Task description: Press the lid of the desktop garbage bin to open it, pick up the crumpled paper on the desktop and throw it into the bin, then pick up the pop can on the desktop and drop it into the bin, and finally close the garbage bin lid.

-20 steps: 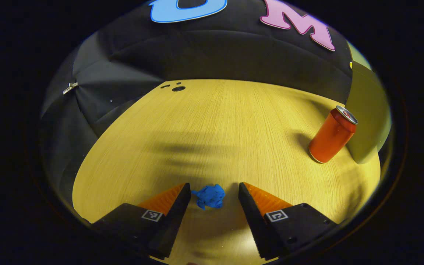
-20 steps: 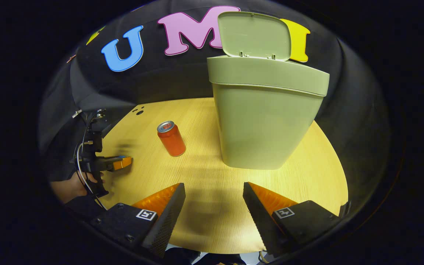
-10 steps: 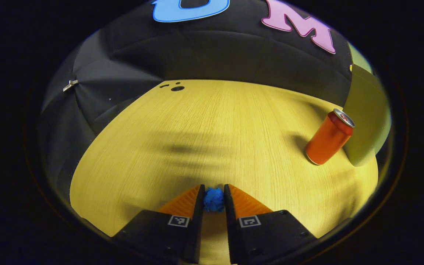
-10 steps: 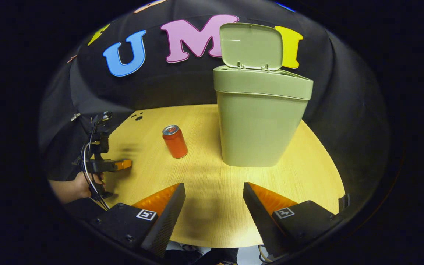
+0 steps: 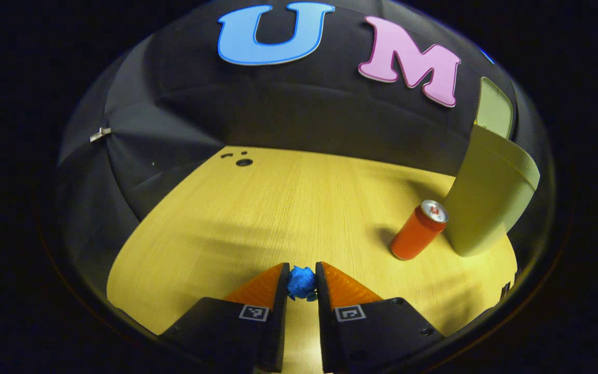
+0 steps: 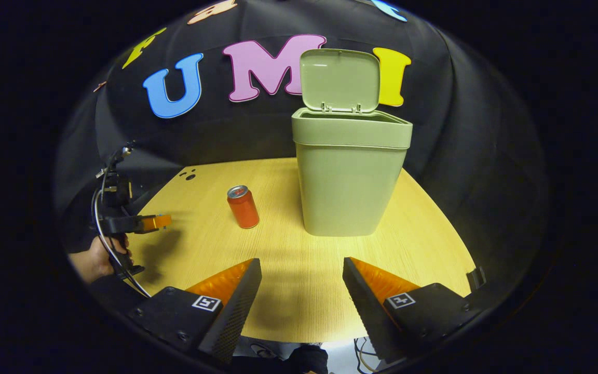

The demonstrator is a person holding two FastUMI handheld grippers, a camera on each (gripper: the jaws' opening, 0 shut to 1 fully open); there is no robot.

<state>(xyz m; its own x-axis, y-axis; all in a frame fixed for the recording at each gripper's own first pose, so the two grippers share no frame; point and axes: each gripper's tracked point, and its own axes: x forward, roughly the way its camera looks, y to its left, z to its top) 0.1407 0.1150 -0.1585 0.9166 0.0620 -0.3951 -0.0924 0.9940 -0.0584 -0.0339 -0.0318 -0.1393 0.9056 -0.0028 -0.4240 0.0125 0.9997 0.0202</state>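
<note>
Lifted crumpled paper (image 5: pixel 301 283) in left gripper (image 5: pixel 301 284), bin (image 6: pixel 350 176) lid (image 6: pixel 339 79) open

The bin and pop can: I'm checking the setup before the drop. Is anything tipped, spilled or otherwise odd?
Nothing stands out. The garbage bin stands upright on the table with its lid flipped up. The pop can stands upright beside it, apart from it. The left gripper holds the blue crumpled paper between its fingers.

Wooden table (image 6: pixel 423 218) (light grain), small holes (image 5: pixel 243 162)
</note>
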